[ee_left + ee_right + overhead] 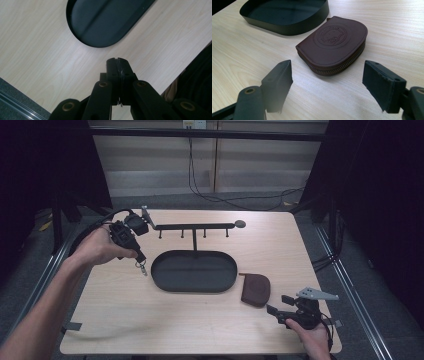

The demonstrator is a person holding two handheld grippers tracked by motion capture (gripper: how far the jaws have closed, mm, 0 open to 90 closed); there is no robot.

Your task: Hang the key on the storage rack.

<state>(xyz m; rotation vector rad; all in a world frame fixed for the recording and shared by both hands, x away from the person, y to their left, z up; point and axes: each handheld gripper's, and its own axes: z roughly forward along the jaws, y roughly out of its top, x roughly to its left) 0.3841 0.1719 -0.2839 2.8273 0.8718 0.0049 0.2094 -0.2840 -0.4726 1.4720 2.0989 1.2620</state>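
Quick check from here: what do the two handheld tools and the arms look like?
Both are black, with linked bars and brass-coloured rivets. The left claw trails a black cable. The right claw has flat black pads and a grey three-cornered plate on top. The forearms are bare, with no sleeves in view.

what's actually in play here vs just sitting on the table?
In play:
- keys hanging from the shut left gripper
- hook rack
- brown zip pouch, ahead of the open right gripper

Just sitting:
- black oval tray
- floor cable
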